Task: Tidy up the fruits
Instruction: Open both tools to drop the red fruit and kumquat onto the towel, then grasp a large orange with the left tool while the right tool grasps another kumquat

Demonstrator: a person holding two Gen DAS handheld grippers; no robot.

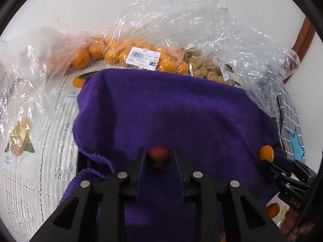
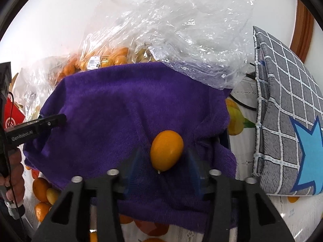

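Observation:
A purple towel (image 1: 171, 111) (image 2: 121, 104) lies draped over a dark box. On it, in the left wrist view, a small dark-red fruit (image 1: 158, 159) sits between the tips of my left gripper (image 1: 159, 157); it touches the left finger, and a thin gap shows at the right one. In the right wrist view an orange oval kumquat (image 2: 166, 150) rests on the towel between the wide-apart, blurred fingers of my right gripper (image 2: 164, 161), with a gap on each side. The same kumquat (image 1: 266, 152) shows at the towel's right edge.
Clear plastic bags of oranges (image 1: 113, 54) (image 2: 105, 60) and of tan fruit (image 1: 206, 66) lie behind the towel on a fruit-print tablecloth (image 1: 36, 141). A grey checked cushion (image 2: 286, 111) stands at the right. Loose oranges (image 2: 41, 189) lie at the lower left by a hand (image 2: 14, 171).

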